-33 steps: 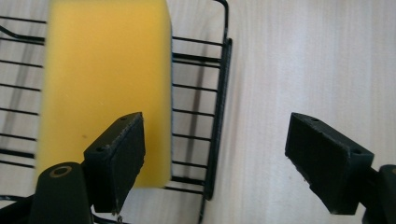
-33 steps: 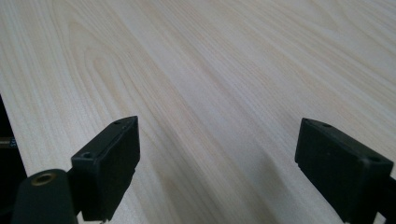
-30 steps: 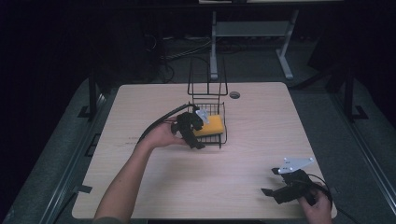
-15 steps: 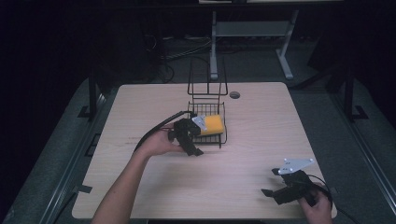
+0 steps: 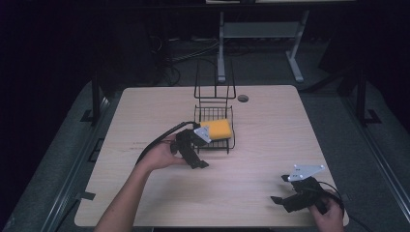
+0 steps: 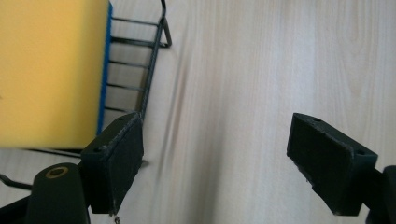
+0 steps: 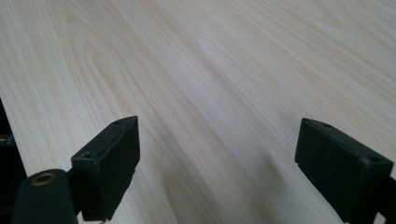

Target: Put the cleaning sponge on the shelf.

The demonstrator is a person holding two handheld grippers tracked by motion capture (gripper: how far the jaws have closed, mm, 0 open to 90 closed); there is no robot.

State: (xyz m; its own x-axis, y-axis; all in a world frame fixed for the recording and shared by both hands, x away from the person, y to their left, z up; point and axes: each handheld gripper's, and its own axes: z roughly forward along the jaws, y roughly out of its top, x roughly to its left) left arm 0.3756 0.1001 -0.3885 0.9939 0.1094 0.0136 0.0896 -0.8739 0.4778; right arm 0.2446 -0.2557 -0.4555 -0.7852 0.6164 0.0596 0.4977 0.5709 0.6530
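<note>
Left gripper [image 5: 193, 152] jaws apart, empty, just off the wire basket [image 5: 215, 130] at its 7 o'clock. Yellow sponge [image 5: 218, 129] lies in the basket, table centre. Right gripper [image 5: 290, 193] jaws apart over bare table [image 5: 270, 135], 5 o'clock corner.

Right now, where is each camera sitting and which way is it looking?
High view: above the table's near side, looking forward and down; forearms and both hand-held grippers show.
Left gripper view: on the left hand-held gripper, facing tabletop beside the yellow sponge; jaws apart.
Right gripper view: on the right hand-held gripper, facing bare wood.
Shared: sponge in wire basket.
</note>
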